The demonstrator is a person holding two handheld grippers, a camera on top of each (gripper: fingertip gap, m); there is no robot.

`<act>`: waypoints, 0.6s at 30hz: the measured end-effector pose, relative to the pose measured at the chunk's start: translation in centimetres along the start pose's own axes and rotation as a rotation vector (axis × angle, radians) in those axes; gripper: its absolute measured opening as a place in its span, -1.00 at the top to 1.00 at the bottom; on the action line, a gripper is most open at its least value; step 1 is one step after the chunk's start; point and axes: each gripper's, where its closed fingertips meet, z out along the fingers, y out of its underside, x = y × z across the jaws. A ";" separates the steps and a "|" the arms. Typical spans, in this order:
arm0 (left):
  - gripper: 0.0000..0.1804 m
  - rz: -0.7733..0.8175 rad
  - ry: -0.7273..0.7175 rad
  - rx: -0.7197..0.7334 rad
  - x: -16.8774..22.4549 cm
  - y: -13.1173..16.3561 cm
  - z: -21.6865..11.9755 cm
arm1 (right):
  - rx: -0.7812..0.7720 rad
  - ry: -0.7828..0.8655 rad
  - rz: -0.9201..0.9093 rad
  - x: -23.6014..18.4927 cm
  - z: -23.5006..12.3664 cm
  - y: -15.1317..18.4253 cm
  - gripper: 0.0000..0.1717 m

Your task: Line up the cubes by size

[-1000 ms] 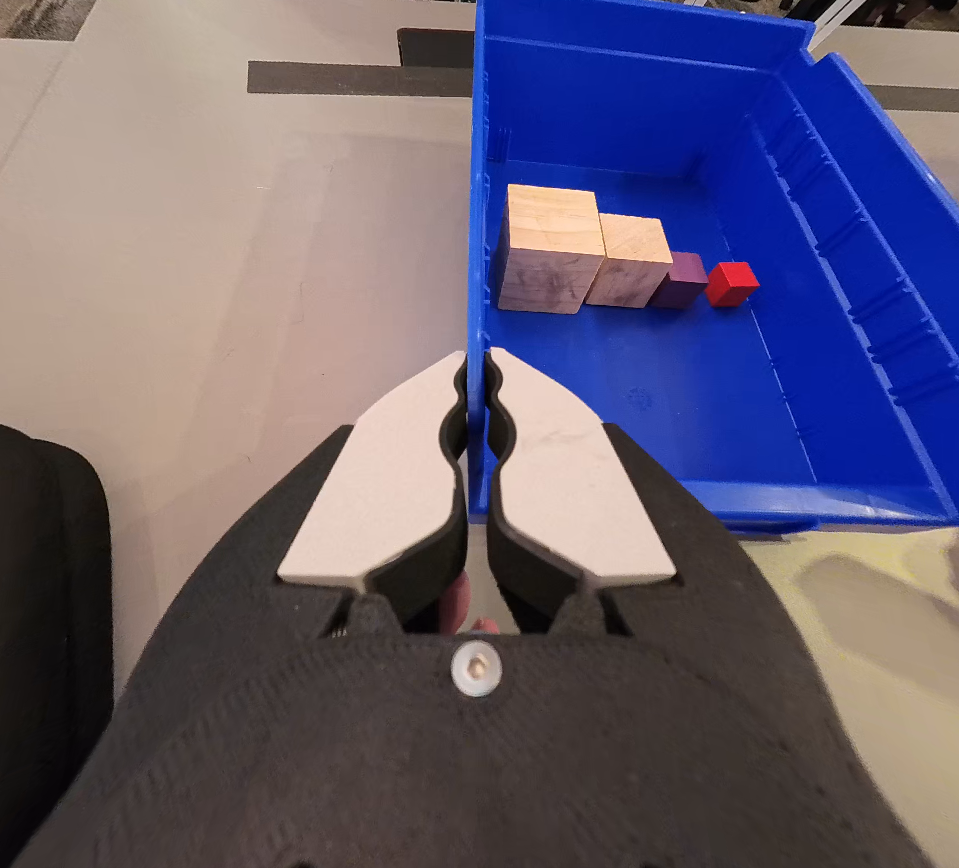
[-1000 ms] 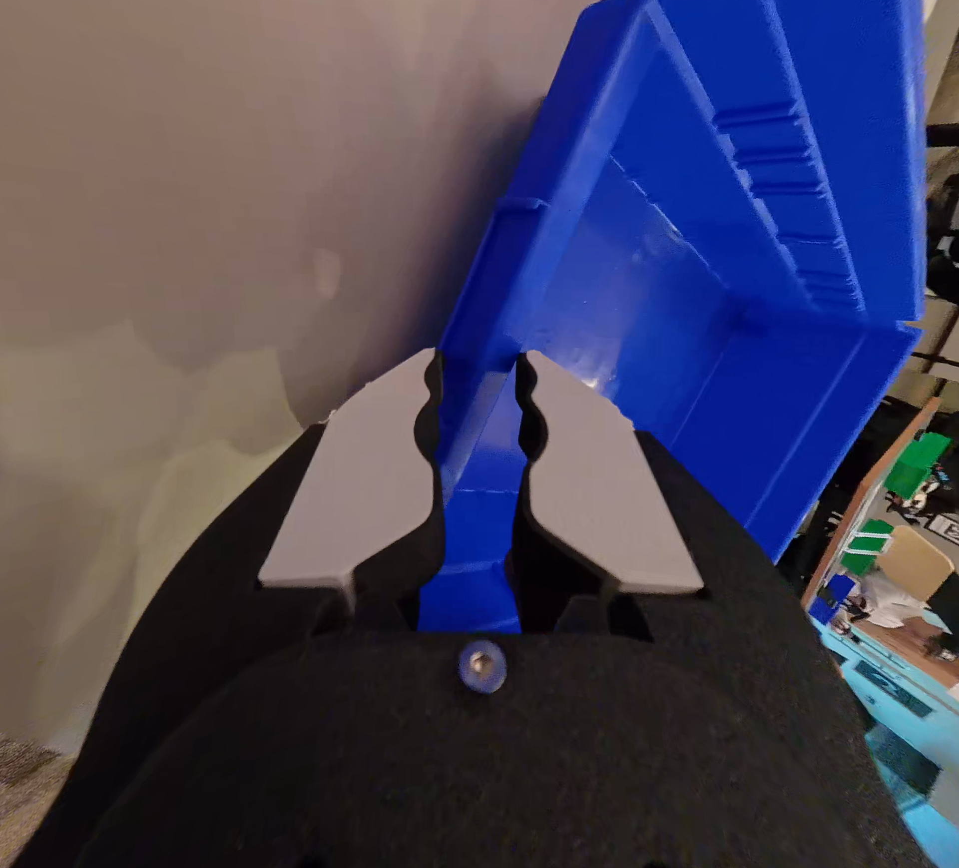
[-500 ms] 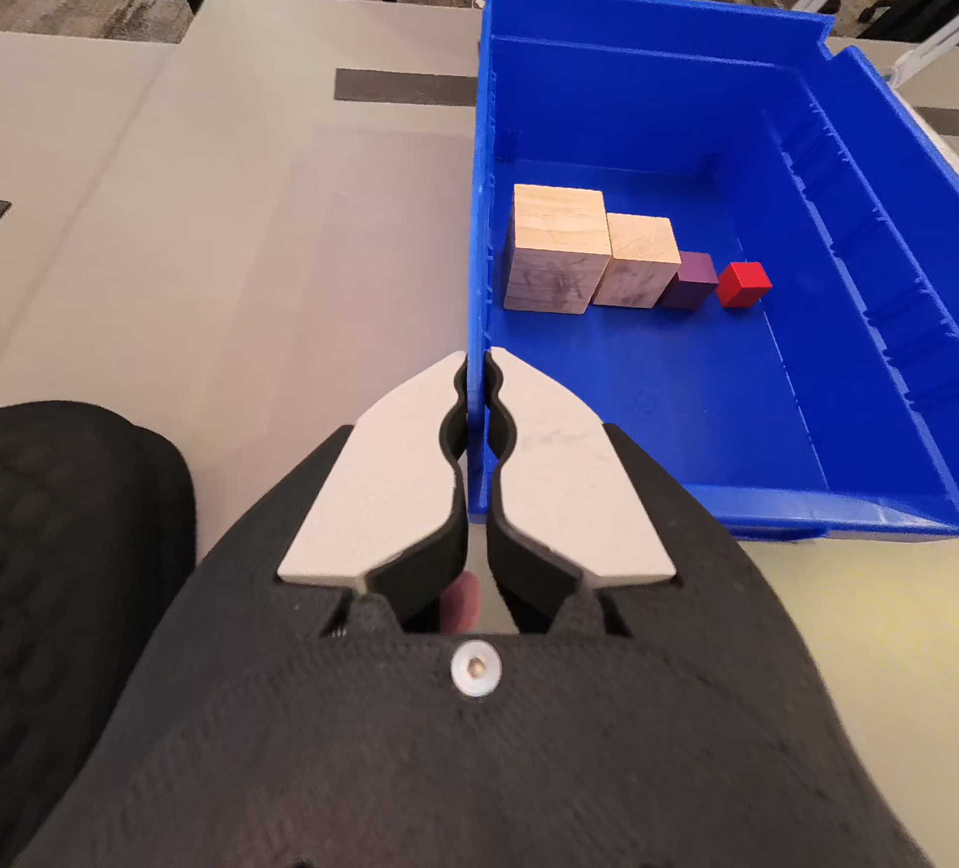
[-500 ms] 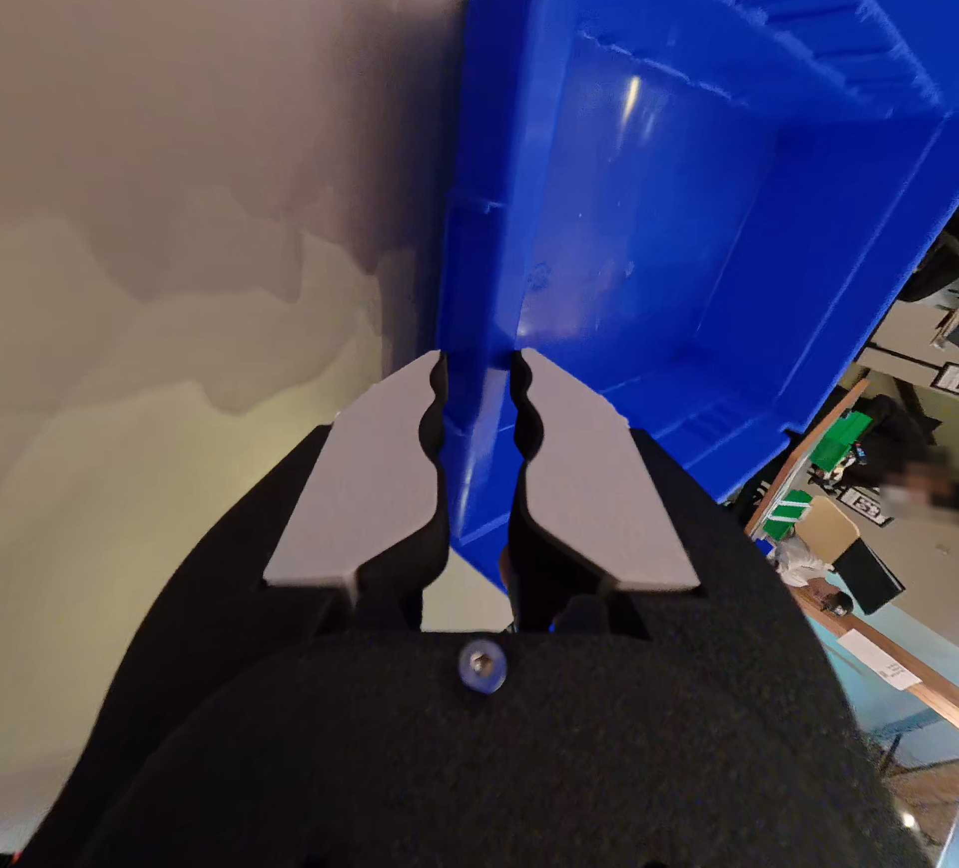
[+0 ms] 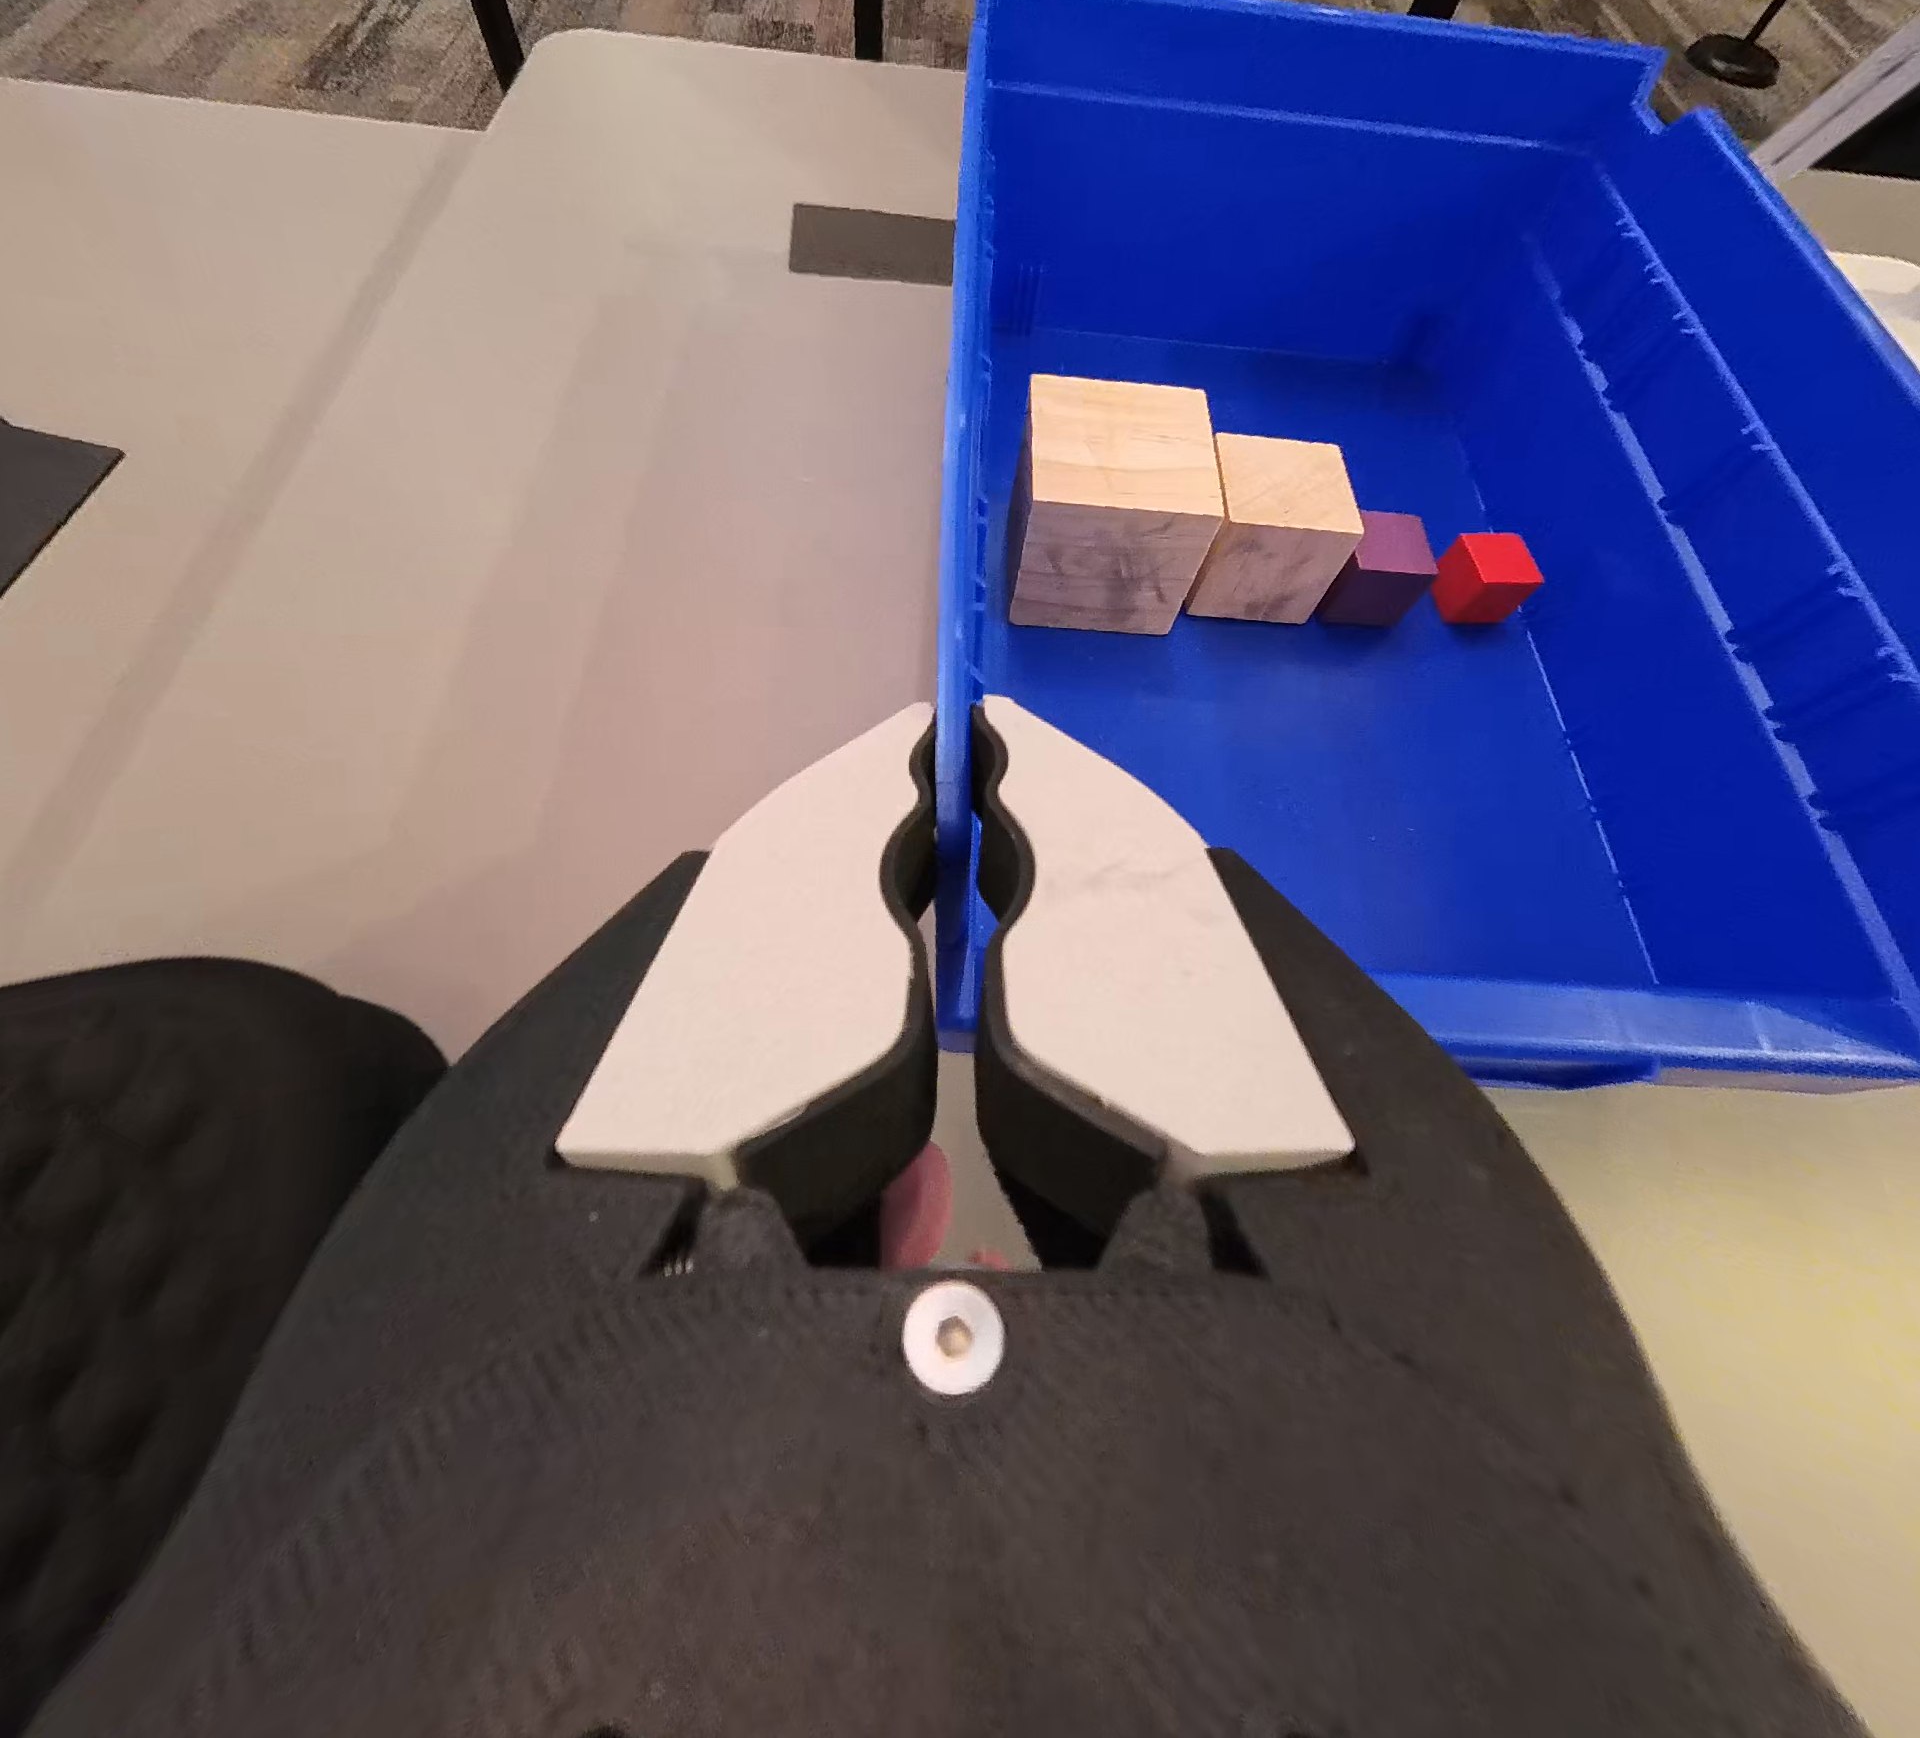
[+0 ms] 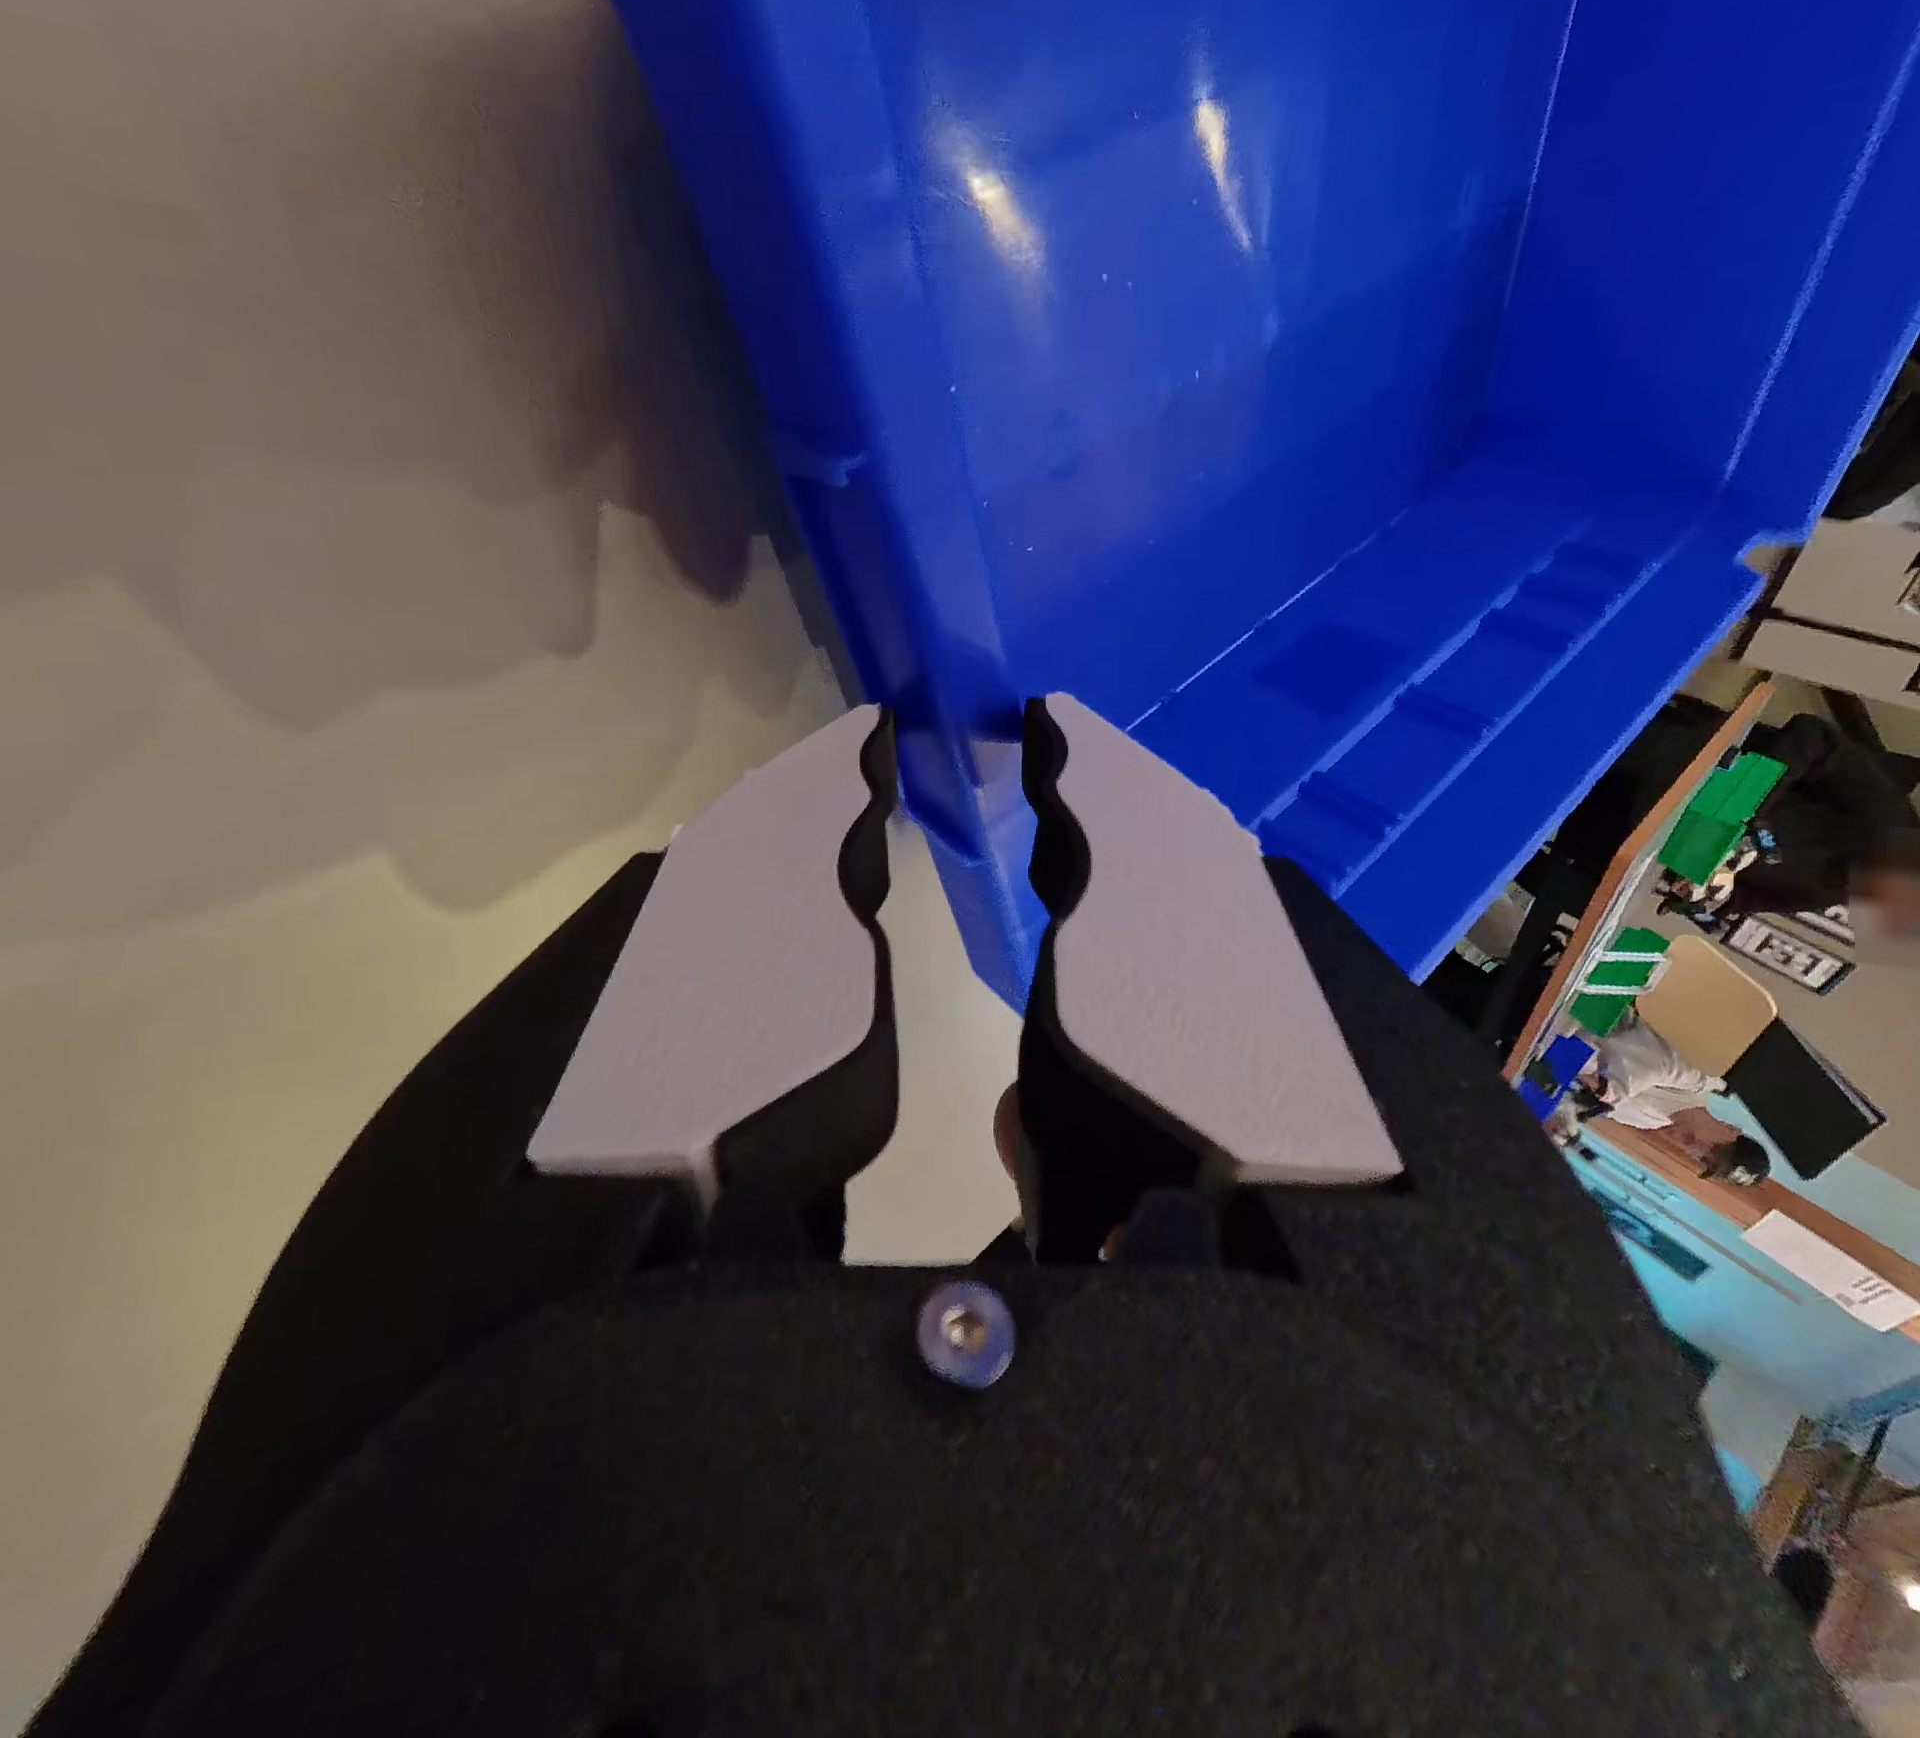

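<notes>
Four cubes stand in a row on the floor of the blue bin (image 5: 1299,41), large to small from left to right: a large wooden cube (image 5: 1117,504), a smaller wooden cube (image 5: 1283,525), a purple cube (image 5: 1382,566) and a red cube (image 5: 1486,574). The red cube stands slightly apart from the purple one. My left gripper (image 5: 953,722) is shut on the bin's left wall near its front corner. My right gripper (image 6: 956,722) is open, with a wall of the bin (image 6: 1143,234) between its fingertips. A gap shows between the right pad and the wall.
The bin rests on a grey table (image 5: 520,493) that bears a dark tape patch (image 5: 868,242). A black padded object (image 5: 156,1169) lies at the lower left. Floor and chair legs lie beyond the table's far edge. In the right wrist view, desks with green items (image 6: 1714,815) show at the right. Left tips to right tips: about 70 cm.
The left gripper has stayed shut on the bin wall as the view shifted slightly. In the right wrist view the bin's wall has slid from deep between the fingers out to the tips.
</notes>
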 end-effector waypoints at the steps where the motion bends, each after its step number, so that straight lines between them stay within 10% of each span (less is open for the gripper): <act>1: 0.98 0.001 -0.003 0.001 -0.1 -0.1 0.2 | -0.007 -0.002 0.011 0.2 0.2 0.4 0.73; 18: 0.98 -0.018 -0.017 0.015 -1.1 -1.8 2.9 | -0.001 -0.001 0.133 2.7 2.1 2.9 0.73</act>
